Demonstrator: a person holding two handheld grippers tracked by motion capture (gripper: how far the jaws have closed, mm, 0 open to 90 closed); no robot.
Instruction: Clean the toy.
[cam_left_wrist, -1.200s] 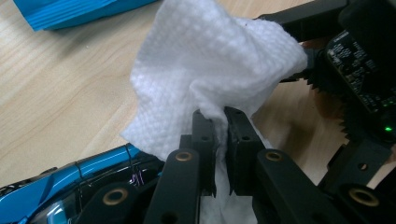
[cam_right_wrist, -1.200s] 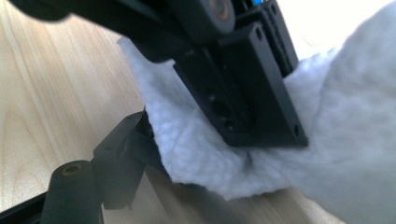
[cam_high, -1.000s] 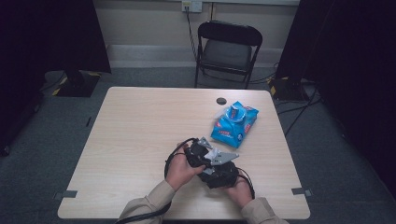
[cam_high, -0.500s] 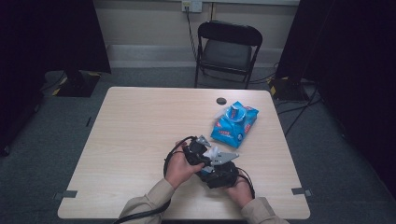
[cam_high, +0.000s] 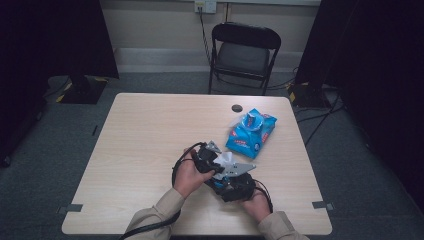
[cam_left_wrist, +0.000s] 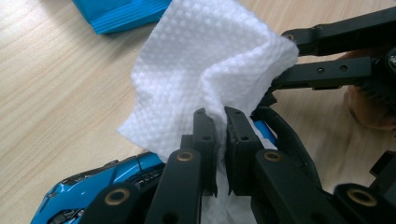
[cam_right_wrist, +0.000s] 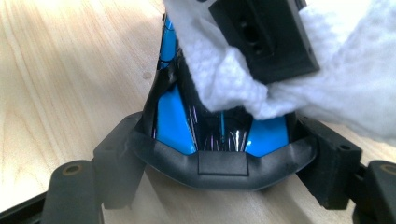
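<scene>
Here, low in the middle of the high view, a person's two hands meet over the near half of a pale wooden bench (cam_high: 140, 145), each holding a black gripper. The left gripper (cam_high: 216, 161) has its fingers (cam_left_wrist: 204, 140) pressed together, pinching a white wipe (cam_left_wrist: 205, 70). In the left gripper view the wipe rises from the pinch and fans toward the top of the frame, dimpled and creased. It looks soft, light and limp, so it should fold or tear before it resists; a hold on a gathered fold, as now, seems safer than one on a loose edge.

The right gripper (cam_high: 226, 181) has its fingers (cam_right_wrist: 334, 163) spread wide around a small blue and black toy car (cam_right_wrist: 219, 135), clamping its body from both sides. In the right gripper view one blunt end of the car sits at the bottom centre of the frame, and its long axis runs away toward the top, partly covered by the wipe. Which end is the front I cannot tell. The shell looks hard, glossy and probably slippery, so a sideways grip across the body's width seems the sensible hold. The wipe is touching the car's upper surface, which suggests cleaning.

Farther back, toward the right of the high view, a blue wipes packet (cam_high: 250, 132) lies flat on the bench, with a small dark round object (cam_high: 237, 108) just beyond it. Past the far edge stands a black folding chair (cam_high: 244, 55) against a pale wall.
</scene>
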